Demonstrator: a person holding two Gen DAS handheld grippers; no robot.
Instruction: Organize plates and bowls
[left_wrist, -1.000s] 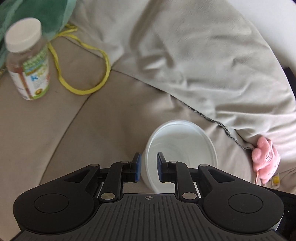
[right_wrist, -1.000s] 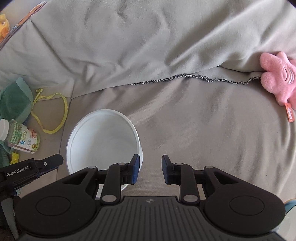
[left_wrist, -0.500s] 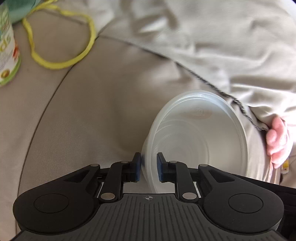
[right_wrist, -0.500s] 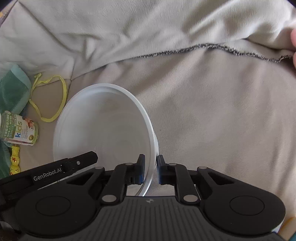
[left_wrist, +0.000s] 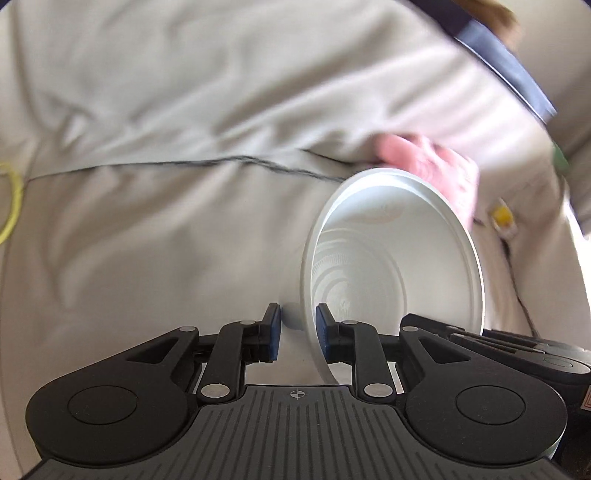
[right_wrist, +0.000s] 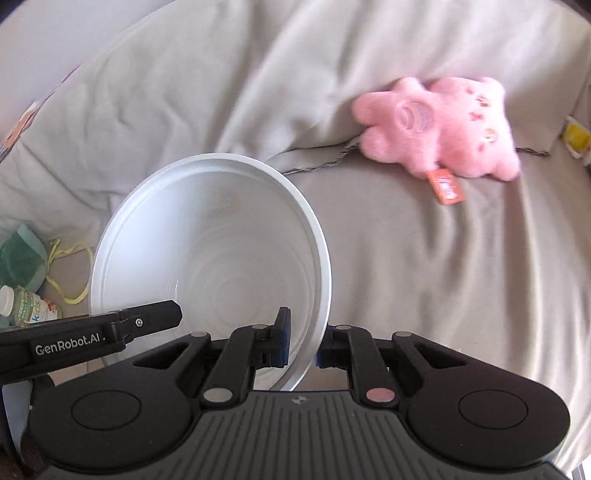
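Left wrist view. A yellow cord (left_wrist: 11, 206) loops at the left edge, on the beige sofa seat (left_wrist: 155, 251). The left gripper (left_wrist: 298, 334) fills the bottom centre. Its jaws are opening: the left pad stands clear of the bowl wall, the right pad sits inside, close against the rim. Contact there cannot be confirmed. The white plastic bowl (left_wrist: 399, 266) is right of centre, tipped on edge with its mouth toward the camera and its rim passing between the pads. A blurred pink plush toy (left_wrist: 428, 162) lies behind the bowl's upper edge. A small yellow item (left_wrist: 502, 218) sits further right, too blurred to identify.

Right wrist view. At lower left lie a green cloth (right_wrist: 20, 254), a yellow cord (right_wrist: 70, 273) and a white-capped vitamin bottle (right_wrist: 26, 308). The left gripper's finger (right_wrist: 110, 328) reaches into the bowl's left side. The bowl (right_wrist: 207, 258) occupies centre-left, tilted, mouth open to the camera. The right gripper (right_wrist: 304, 343), bottom centre, is clamped tight on the bowl's right rim, one pad inside and one outside. The pink plush toy (right_wrist: 443, 129) lies upper right against the back cushion (right_wrist: 221, 92).
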